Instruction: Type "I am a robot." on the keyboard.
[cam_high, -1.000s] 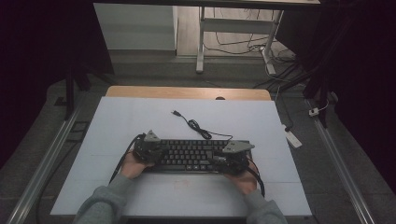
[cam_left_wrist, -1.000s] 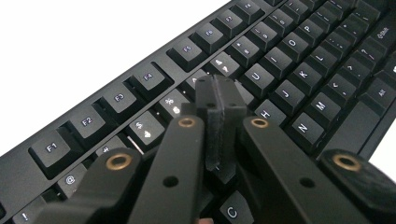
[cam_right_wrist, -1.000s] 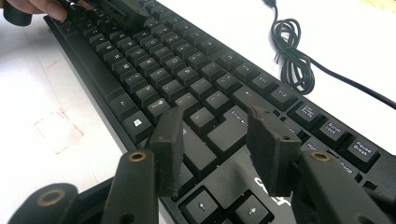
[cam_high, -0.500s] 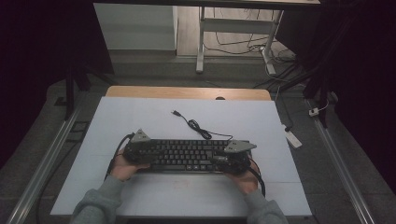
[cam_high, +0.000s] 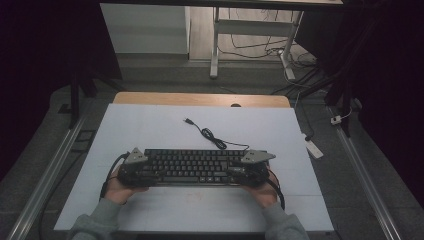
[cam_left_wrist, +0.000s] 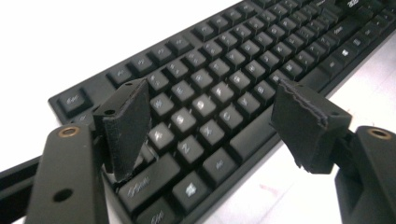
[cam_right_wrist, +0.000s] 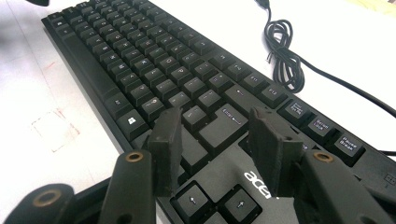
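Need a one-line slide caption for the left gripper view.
Left gripper, jaws just opened, hovers over the black keyboard's left-hand keys on the white table.

Left hand-held gripper jaws apart over kbd (black).

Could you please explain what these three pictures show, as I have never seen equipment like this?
A person at a table holds a hand-held gripper in each hand. The high view looks down from above. The left gripper is at the left end of a black keyboard, the right gripper at its right end. Each of the other two pictures comes from a camera riding on a gripper, looking along its two black jaws. The left jaws have just been opening and stand apart above the keys, gripping nothing. The right jaws also stand apart over the keys, holding nothing. The keyboard's cable lies coiled behind it.
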